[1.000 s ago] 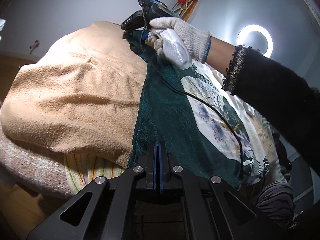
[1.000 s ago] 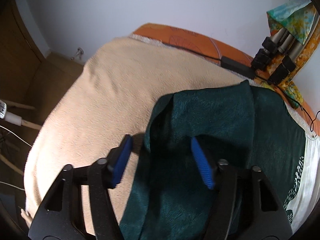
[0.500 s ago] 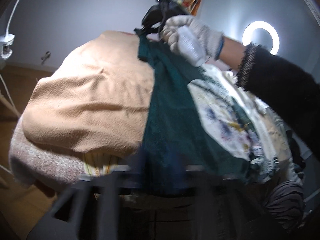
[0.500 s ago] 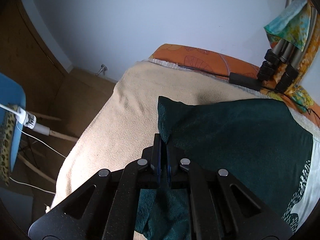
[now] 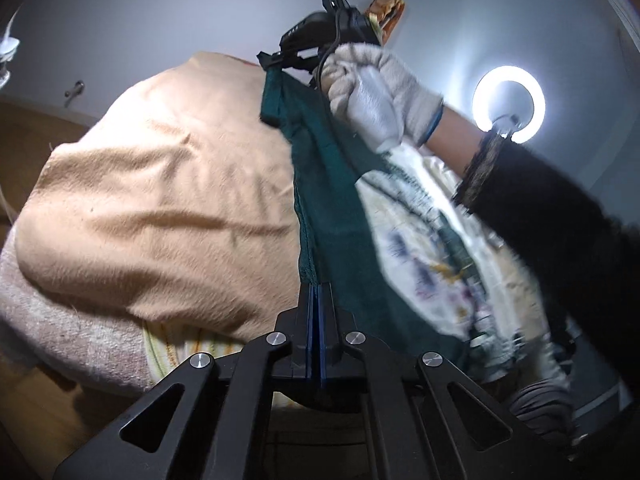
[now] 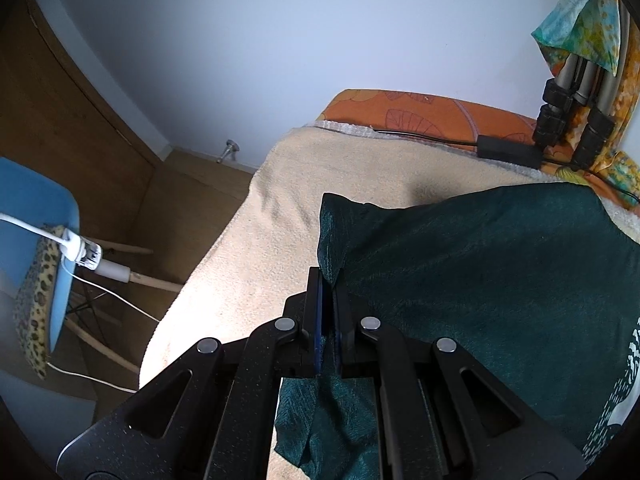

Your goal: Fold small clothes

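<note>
A dark green garment (image 5: 328,200) with a white printed panel (image 5: 424,240) hangs stretched above a beige blanket (image 5: 160,200). My left gripper (image 5: 316,292) is shut on the garment's near green edge. My right gripper (image 6: 330,280) is shut on a far corner of the garment (image 6: 460,272), which is lifted off the blanket (image 6: 280,208). In the left wrist view the right gripper (image 5: 280,60) shows at the top, held by a white gloved hand (image 5: 376,92), with the green cloth taut between the two grippers.
A ring light (image 5: 508,104) glows at the right. An orange patterned cushion (image 6: 420,112), a black adapter (image 6: 508,152) and tripod legs (image 6: 568,108) lie behind the blanket. A blue chair (image 6: 36,248) with white cables stands on the wooden floor at left.
The right gripper closed on the garment's corner and lifted it. Both grippers have risen, pulling the green edge taut and off the blanket.
</note>
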The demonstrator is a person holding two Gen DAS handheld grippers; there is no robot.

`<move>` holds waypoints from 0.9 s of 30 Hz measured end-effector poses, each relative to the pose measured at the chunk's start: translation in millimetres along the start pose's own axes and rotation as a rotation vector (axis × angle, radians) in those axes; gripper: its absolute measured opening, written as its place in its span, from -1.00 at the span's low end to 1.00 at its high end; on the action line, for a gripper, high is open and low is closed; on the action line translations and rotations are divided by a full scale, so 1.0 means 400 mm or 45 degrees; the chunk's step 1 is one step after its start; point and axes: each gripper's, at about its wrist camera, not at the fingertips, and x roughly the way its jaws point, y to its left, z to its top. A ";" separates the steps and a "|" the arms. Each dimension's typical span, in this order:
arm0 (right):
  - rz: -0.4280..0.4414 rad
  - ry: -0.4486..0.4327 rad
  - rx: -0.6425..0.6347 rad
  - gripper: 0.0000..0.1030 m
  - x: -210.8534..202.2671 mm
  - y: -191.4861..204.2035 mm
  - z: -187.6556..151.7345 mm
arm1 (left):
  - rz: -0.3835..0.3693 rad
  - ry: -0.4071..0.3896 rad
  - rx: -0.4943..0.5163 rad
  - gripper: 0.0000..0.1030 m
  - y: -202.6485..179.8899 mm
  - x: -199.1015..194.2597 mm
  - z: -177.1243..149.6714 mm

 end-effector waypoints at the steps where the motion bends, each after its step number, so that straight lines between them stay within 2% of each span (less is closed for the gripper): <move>1: 0.016 -0.017 -0.002 -0.91 -0.015 -0.006 0.001 | -0.007 -0.005 0.014 -0.99 -0.011 -0.007 0.007; 6: 0.060 -0.101 0.042 -0.91 -0.124 -0.087 0.003 | -0.076 0.014 0.125 -0.99 -0.094 -0.006 0.020; 10: 0.066 -0.159 0.093 -0.91 -0.219 -0.196 -0.026 | -0.148 0.091 0.239 -0.99 -0.187 0.041 0.017; 13: 0.030 -0.185 0.151 -0.91 -0.272 -0.297 -0.055 | -0.190 0.165 0.314 -1.00 -0.240 0.091 0.005; 18: -0.050 -0.157 0.292 -0.90 -0.284 -0.461 -0.119 | -0.219 0.260 0.413 -0.99 -0.308 0.175 -0.023; 23: -0.140 -0.122 0.315 -0.88 -0.260 -0.521 -0.130 | -0.203 0.325 0.436 -0.97 -0.332 0.223 -0.041; 24: -0.168 -0.104 0.310 -0.84 -0.254 -0.522 -0.128 | -0.180 0.350 0.440 -0.86 -0.336 0.231 -0.043; 25: -0.184 -0.091 0.305 -0.69 -0.253 -0.531 -0.130 | -0.167 0.360 0.439 -0.81 -0.336 0.226 -0.041; 26: -0.202 -0.089 0.301 -0.41 -0.257 -0.535 -0.136 | -0.154 0.370 0.440 -0.78 -0.338 0.225 -0.042; 27: -0.221 -0.103 0.297 -0.24 -0.273 -0.533 -0.137 | -0.151 0.368 0.445 -0.73 -0.344 0.220 -0.041</move>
